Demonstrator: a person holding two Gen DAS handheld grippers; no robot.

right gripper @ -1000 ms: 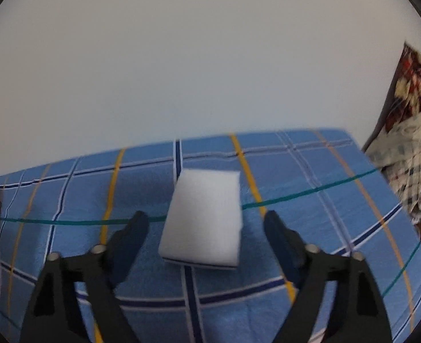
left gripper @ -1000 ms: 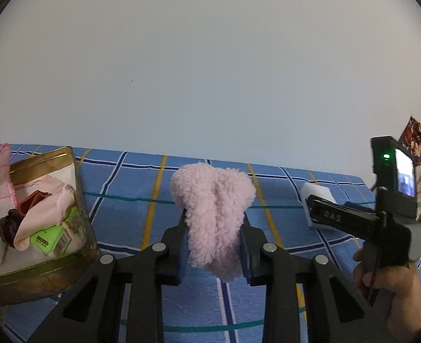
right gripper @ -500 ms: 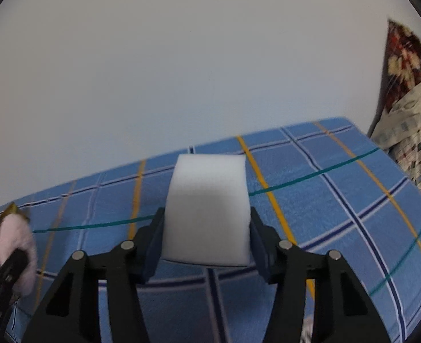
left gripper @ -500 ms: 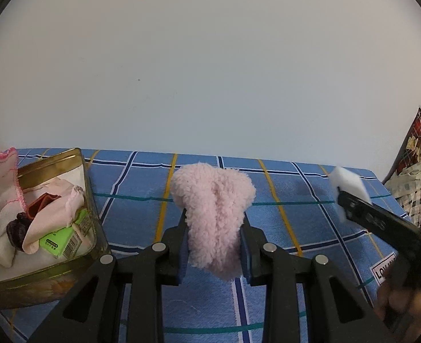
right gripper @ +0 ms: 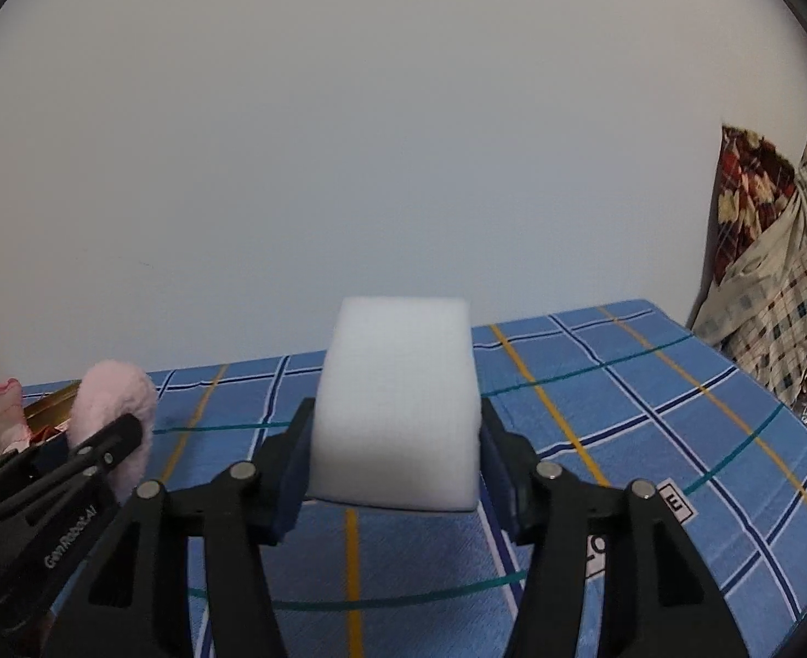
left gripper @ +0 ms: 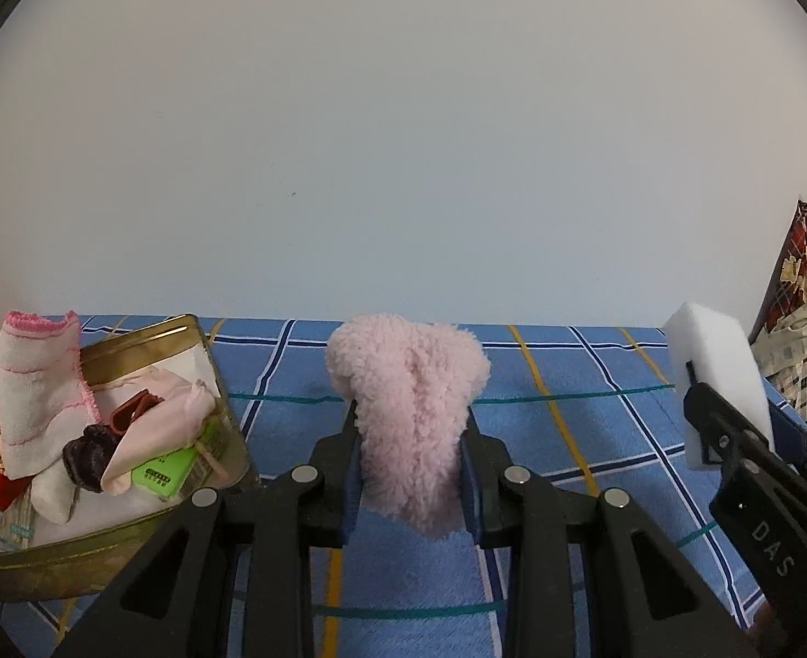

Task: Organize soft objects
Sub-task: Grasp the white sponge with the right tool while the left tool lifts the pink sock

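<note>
My left gripper (left gripper: 410,471) is shut on a fluffy pink soft piece (left gripper: 411,400) and holds it above the blue checked cloth (left gripper: 568,400). My right gripper (right gripper: 395,466) is shut on a white sponge block (right gripper: 398,406), lifted off the cloth. The sponge also shows at the right of the left wrist view (left gripper: 716,378), and the pink piece at the left of the right wrist view (right gripper: 113,411). A gold tin (left gripper: 146,329) at the left holds several cloths and small items.
A pink-edged white cloth (left gripper: 36,378) hangs over the tin's left side. Patterned fabrics (right gripper: 771,274) are piled past the right edge of the cloth-covered surface. A plain white wall stands behind.
My right gripper closed on the white sponge and lifted it off the cloth. My left gripper kept hold of the pink piece and rose slightly.
</note>
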